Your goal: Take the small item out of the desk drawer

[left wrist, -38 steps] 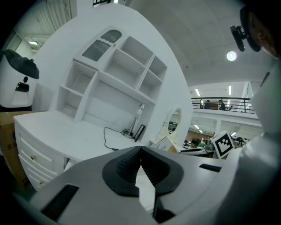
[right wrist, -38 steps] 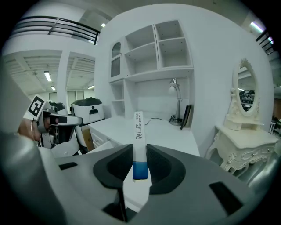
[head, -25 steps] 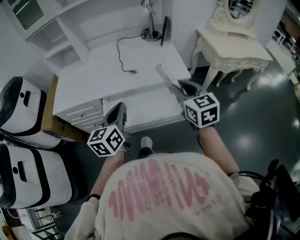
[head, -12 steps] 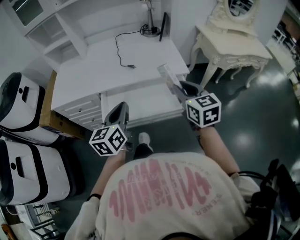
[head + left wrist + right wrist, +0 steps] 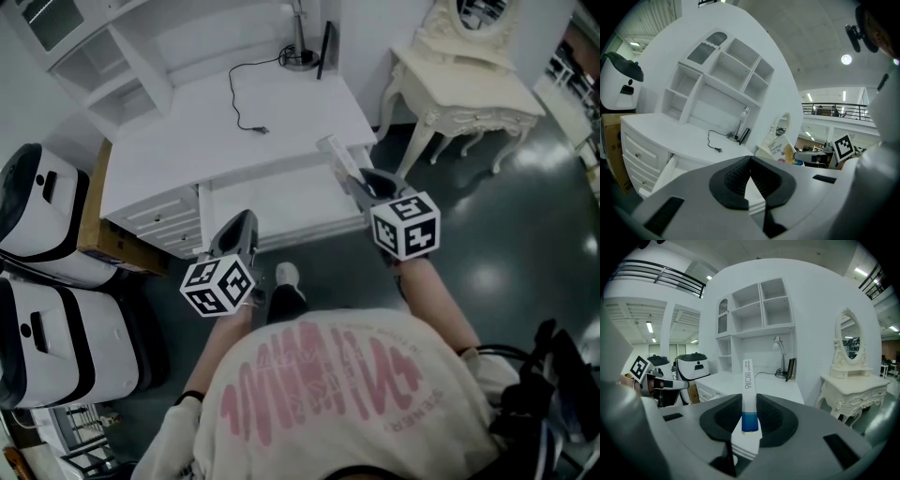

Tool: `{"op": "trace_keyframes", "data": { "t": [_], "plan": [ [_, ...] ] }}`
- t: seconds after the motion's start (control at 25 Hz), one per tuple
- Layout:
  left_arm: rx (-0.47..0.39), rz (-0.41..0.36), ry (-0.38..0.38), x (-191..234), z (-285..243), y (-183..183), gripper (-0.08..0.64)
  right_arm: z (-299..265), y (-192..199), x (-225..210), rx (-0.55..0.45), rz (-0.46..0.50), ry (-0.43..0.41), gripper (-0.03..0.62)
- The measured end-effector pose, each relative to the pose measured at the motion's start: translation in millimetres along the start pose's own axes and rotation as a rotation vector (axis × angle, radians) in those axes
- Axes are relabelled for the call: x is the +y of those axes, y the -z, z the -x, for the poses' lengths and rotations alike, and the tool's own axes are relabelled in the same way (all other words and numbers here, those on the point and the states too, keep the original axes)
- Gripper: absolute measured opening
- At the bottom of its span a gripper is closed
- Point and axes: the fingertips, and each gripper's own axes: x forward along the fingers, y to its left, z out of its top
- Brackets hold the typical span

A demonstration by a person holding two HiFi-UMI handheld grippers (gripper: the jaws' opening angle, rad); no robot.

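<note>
The white desk (image 5: 187,141) has its wide middle drawer (image 5: 281,202) pulled out, and what shows of its floor looks bare. My right gripper (image 5: 361,183) is shut on a small flat white pack with a blue end (image 5: 336,155), held above the drawer's right end. In the right gripper view the pack (image 5: 748,394) stands edge-on between the pads of the right gripper (image 5: 750,420). My left gripper (image 5: 236,230) hangs in front of the drawer's left part. Its jaws meet at the tips with nothing in them, as the left gripper view shows of the left gripper (image 5: 750,161).
A black cable (image 5: 246,103), a lamp base (image 5: 302,58) and a dark flat panel (image 5: 326,52) sit at the desk's back. A cream dressing table (image 5: 469,94) stands to the right. Two white and black machines (image 5: 42,225) and a cardboard box (image 5: 103,239) stand to the left.
Both grippers have drifted slightly back toward the person. The right one still holds the pack, and the drawer stays out.
</note>
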Motion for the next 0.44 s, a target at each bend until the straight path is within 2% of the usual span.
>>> {"op": "trace_keyframes", "data": {
  "t": [0.44],
  "plan": [
    [0.022, 0.008, 0.0, 2, -11, 5, 0.028, -7, 8, -9, 0.03, 0.0, 0.004, 0.104]
  ]
}}
